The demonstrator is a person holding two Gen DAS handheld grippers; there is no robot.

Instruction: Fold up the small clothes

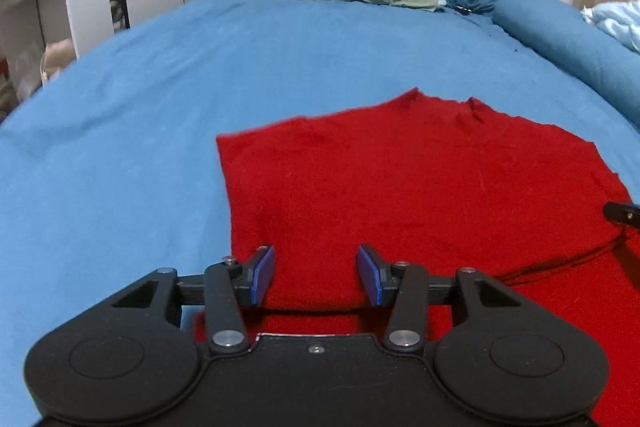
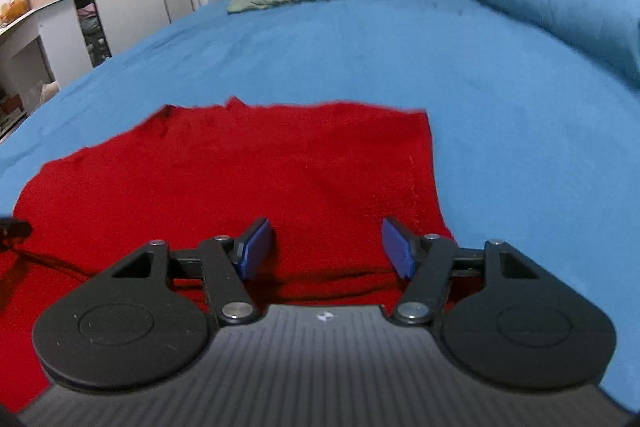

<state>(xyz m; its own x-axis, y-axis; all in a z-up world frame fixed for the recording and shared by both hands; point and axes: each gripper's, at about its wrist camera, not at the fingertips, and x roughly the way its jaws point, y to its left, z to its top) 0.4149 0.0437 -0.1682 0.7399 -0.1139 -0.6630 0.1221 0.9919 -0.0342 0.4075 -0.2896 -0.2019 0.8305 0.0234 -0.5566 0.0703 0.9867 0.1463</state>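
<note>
The red garment (image 1: 420, 187) lies flat on the blue bedsheet (image 1: 140, 107), its near fold edge just under both tools, apparently laid there to set a fold. The left gripper (image 1: 316, 275) and right gripper (image 2: 326, 247) stand spread, pinching nothing, one near each side edge

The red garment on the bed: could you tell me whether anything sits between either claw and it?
Nothing visible does. The left claw and right claw both stand open directly over the red garment, which lies flat on the blue sheet.
</note>
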